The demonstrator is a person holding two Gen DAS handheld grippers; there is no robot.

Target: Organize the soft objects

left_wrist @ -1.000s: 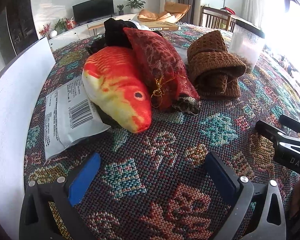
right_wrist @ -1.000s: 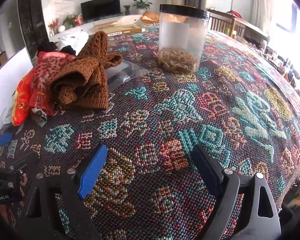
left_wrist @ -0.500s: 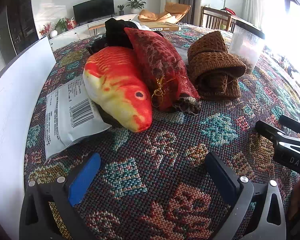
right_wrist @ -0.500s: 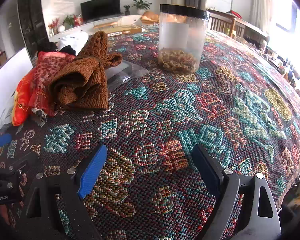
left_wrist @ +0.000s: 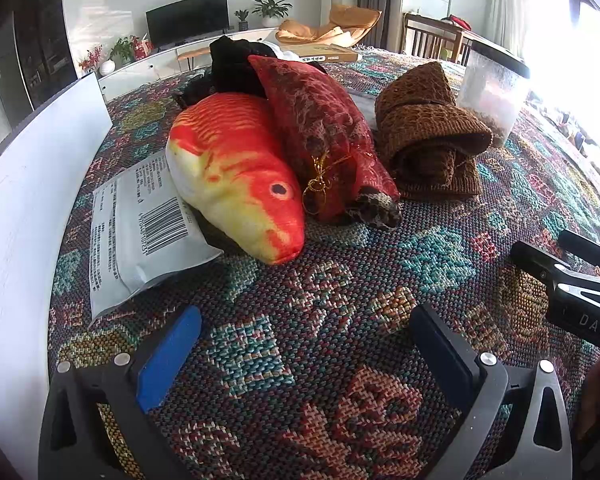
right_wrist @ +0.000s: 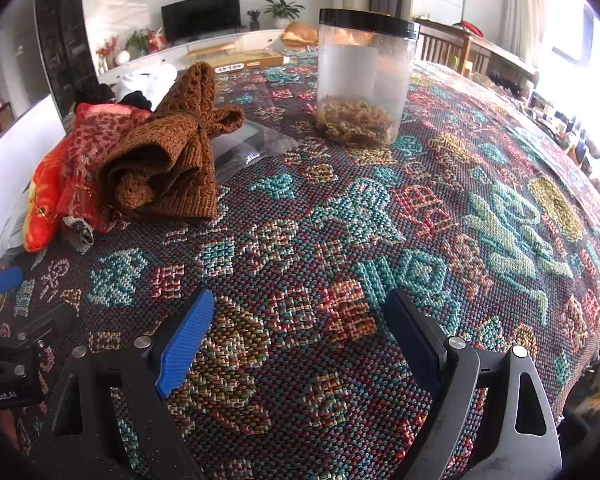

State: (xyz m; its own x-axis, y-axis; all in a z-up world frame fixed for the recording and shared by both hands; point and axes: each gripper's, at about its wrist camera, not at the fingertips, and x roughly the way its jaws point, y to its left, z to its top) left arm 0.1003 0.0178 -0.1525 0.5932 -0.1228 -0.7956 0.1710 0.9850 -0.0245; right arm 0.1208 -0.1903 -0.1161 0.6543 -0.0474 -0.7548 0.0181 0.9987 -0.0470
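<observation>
Plush fish untouched — both claws open.

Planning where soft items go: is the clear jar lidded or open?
Lidded. The clear jar stands upright with a black lid seated on top; tan material fills only its bottom.

Your left gripper and right gripper both sit low in frame, tilted downward, jaws wide apart and holding nothing.
</observation>
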